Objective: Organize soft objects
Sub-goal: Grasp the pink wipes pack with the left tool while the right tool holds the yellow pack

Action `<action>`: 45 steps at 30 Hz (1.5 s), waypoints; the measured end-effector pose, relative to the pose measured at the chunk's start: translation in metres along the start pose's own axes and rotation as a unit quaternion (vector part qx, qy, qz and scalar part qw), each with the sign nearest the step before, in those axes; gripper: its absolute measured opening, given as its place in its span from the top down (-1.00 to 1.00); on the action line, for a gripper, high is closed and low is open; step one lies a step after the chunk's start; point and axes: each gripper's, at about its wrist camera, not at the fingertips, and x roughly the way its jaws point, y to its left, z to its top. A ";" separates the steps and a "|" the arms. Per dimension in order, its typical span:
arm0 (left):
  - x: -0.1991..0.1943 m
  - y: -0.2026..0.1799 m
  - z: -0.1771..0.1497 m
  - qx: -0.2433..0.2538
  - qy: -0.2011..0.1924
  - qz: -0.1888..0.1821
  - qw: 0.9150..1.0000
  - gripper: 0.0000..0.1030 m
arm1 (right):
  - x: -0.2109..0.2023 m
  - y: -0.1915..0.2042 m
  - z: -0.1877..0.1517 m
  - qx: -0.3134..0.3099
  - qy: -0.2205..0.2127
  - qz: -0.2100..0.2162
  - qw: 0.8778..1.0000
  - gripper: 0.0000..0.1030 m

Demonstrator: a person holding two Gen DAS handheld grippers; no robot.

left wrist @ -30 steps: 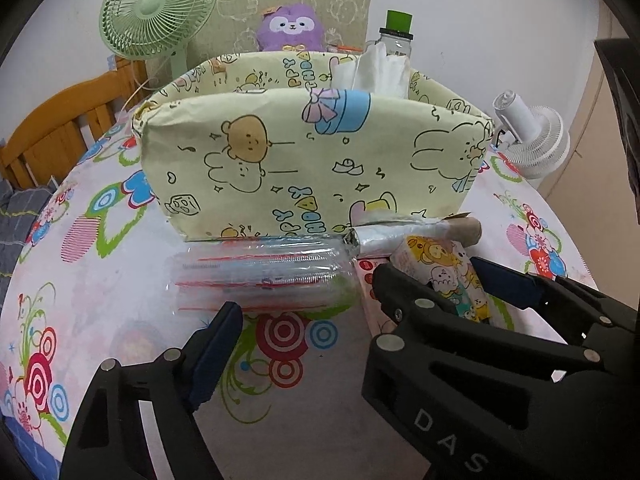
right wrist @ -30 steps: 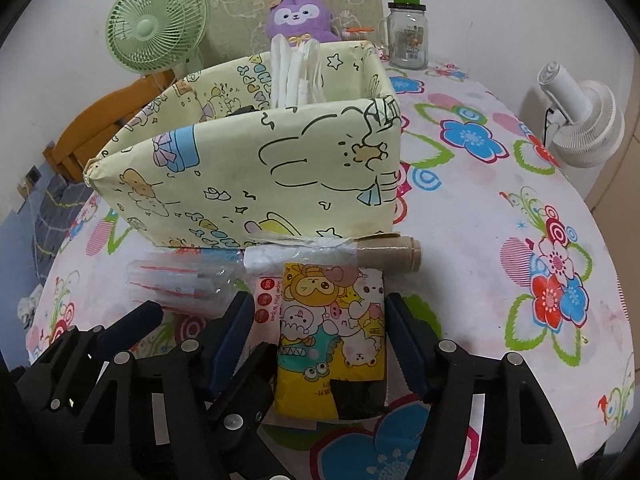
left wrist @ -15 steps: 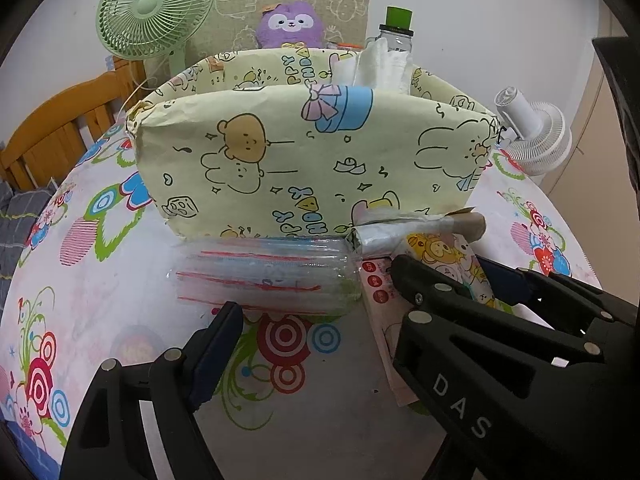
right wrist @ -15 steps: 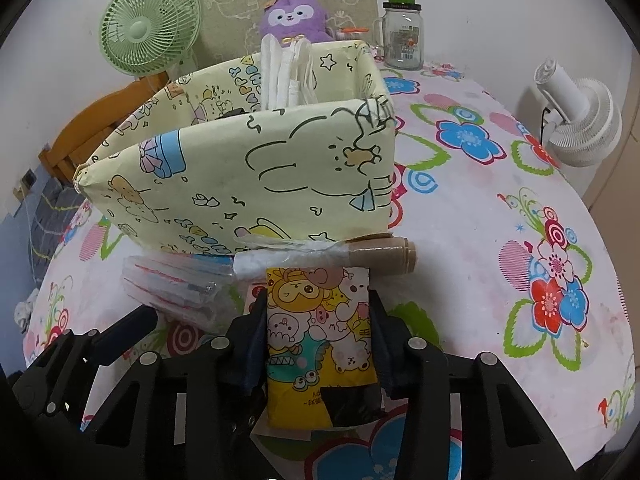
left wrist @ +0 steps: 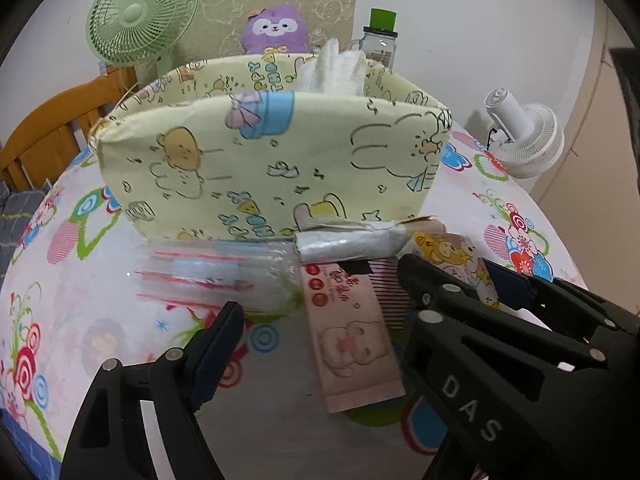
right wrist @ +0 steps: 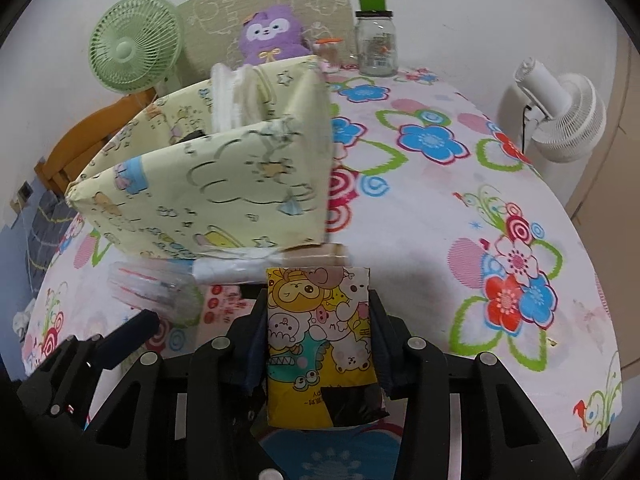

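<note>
the right gripper point(right wrist: 318, 336) pinches the yellow pack point(right wrist: 320, 340) by its long sides, just in front of the fabric bin point(right wrist: 224, 184), and it looks light, squashy and slick, so a mid-body hold seems best, while the left gripper point(left wrist: 320, 320) hangs spread.

A yellow cartoon-print tissue pack point(right wrist: 320, 340), lifted lengthwise, sits just before the pale-yellow fabric bin point(right wrist: 224, 188).

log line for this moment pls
right gripper: shut on yellow cartoon-print tissue pack, lifted | left gripper: open, empty | pink tissue pack: on table | yellow fabric bin: behind
</note>
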 end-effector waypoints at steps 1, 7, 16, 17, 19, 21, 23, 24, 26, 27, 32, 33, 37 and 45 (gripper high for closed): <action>0.001 -0.002 0.000 -0.003 0.002 0.001 1.000 -0.55 | 0.000 -0.002 0.000 0.001 0.000 0.001 1.000 0.08; 0.007 -0.013 -0.001 -0.001 0.009 0.008 1.000 -0.55 | -0.002 -0.016 -0.001 0.008 -0.003 0.002 1.000 0.08; 0.011 -0.022 -0.002 0.011 0.005 0.032 0.999 -0.24 | 0.002 -0.025 -0.003 0.015 0.001 0.005 1.000 0.08; 0.011 -0.022 -0.002 0.011 0.004 0.032 0.999 -0.22 | 0.002 -0.025 -0.003 0.015 0.001 0.005 1.000 0.08; 0.011 -0.022 -0.001 0.011 0.004 0.033 0.999 -0.14 | 0.002 -0.025 -0.003 0.015 0.001 0.005 1.000 0.08; 0.010 -0.022 -0.002 0.015 0.005 0.032 0.999 0.02 | 0.003 -0.025 -0.002 0.016 0.002 0.004 1.000 0.08; 0.008 -0.023 -0.002 0.016 0.004 0.031 0.999 0.15 | 0.003 -0.025 -0.002 0.016 0.002 0.004 1.000 0.08; 0.008 -0.023 -0.002 0.016 0.004 0.029 0.999 0.18 | 0.003 -0.025 -0.002 0.016 0.002 0.004 1.000 0.08; 0.008 -0.023 -0.002 0.017 0.005 0.026 1.000 0.22 | 0.003 -0.025 -0.002 0.016 0.002 0.003 1.000 0.08; 0.008 -0.023 -0.003 0.017 0.006 0.025 1.000 0.23 | 0.003 -0.025 -0.002 0.016 0.002 0.003 1.000 0.08; 0.004 -0.020 -0.005 0.015 0.009 0.022 1.000 0.25 | 0.001 -0.022 -0.003 0.012 0.002 0.003 1.000 0.08; 0.003 -0.019 -0.005 0.014 0.010 0.022 1.000 0.25 | 0.001 -0.021 -0.004 0.011 0.003 0.003 1.000 0.08; -0.003 -0.014 -0.008 0.009 0.008 0.024 1.000 0.26 | -0.003 -0.014 -0.007 0.005 0.002 0.005 1.000 0.08; -0.020 -0.007 -0.011 0.003 -0.009 0.018 1.000 0.26 | -0.018 0.000 -0.009 -0.007 -0.011 0.007 1.000 0.08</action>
